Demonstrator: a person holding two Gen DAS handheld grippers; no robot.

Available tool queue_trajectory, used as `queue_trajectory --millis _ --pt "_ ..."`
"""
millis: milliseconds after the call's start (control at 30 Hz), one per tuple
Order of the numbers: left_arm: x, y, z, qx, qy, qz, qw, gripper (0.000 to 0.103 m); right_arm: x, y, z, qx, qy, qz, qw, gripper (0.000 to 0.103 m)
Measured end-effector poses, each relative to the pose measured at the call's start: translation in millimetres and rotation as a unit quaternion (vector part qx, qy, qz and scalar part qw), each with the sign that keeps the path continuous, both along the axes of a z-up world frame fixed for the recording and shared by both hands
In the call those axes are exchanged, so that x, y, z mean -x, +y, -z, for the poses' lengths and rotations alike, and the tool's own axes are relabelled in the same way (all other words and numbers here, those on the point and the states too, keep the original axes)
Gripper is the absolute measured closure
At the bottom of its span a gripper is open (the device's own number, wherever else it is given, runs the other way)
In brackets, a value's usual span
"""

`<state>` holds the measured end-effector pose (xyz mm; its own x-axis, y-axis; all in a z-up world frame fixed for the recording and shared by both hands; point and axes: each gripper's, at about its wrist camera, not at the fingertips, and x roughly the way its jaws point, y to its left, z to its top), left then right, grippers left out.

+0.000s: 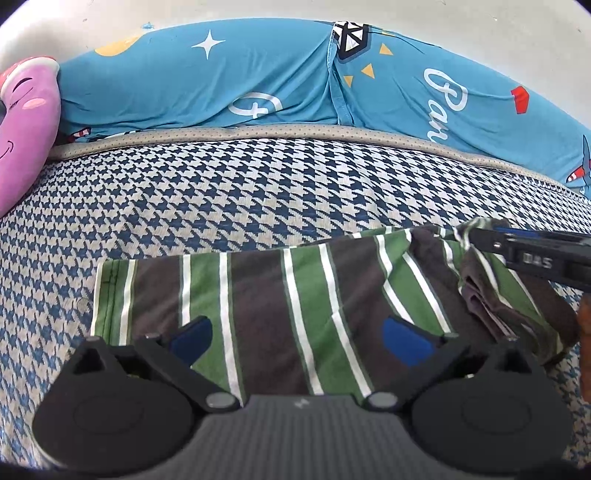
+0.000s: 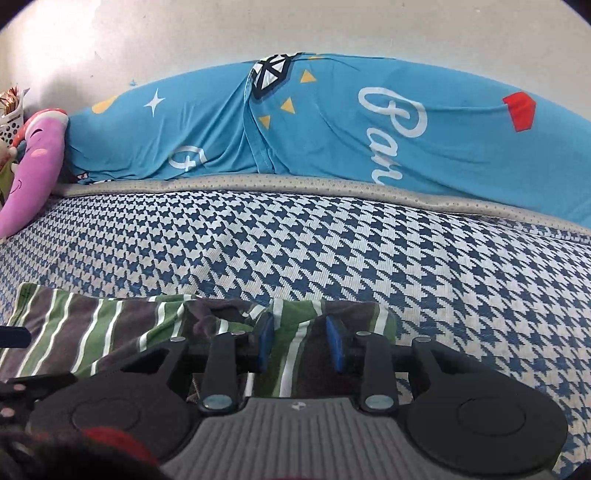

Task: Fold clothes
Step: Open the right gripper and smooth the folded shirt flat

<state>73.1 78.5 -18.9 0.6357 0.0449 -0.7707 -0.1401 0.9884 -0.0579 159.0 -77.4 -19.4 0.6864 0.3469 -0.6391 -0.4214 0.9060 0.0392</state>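
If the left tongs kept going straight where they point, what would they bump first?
Probably the striped shirt. The left tongs point down at it with jaws wide apart, and the cloth fills the space ahead of them. How near it lies is hard to tell.

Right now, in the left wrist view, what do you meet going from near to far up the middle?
left gripper → striped garment → houndstooth bed cover → grey mattress edge → blue printed bedding → white wall
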Motion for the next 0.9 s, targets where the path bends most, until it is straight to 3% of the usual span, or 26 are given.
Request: queue_trajectory --millis 167,400,533,667,900 --pt "0 2 1 0.007 0.003 -0.001 1.0 0.0 -1 5 1 0.013 -0.008 -0.001 1.0 0.071" --pt "-1 3 -1 0.009 0.0 -0.003 1.0 0.0 5 -13 -22 -0.025 -0.004 0.004 1.0 0.071" --pt "-1 1 -3 0.004 -0.006 -0.002 1.0 0.0 16 -31 -39 -0.04 -0.008 0.032 0.999 0.071" --pt "-1 0 -3 -0.001 -0.008 -0.004 1.0 0.0 28 -55 -47 -0.054 0.018 0.072 0.996 0.071" --pt "3 -2 -1 -0.013 -0.008 0.0 0.9999 0.0 62 -72 -62 -0.081 0.036 0.094 0.992 0.071"
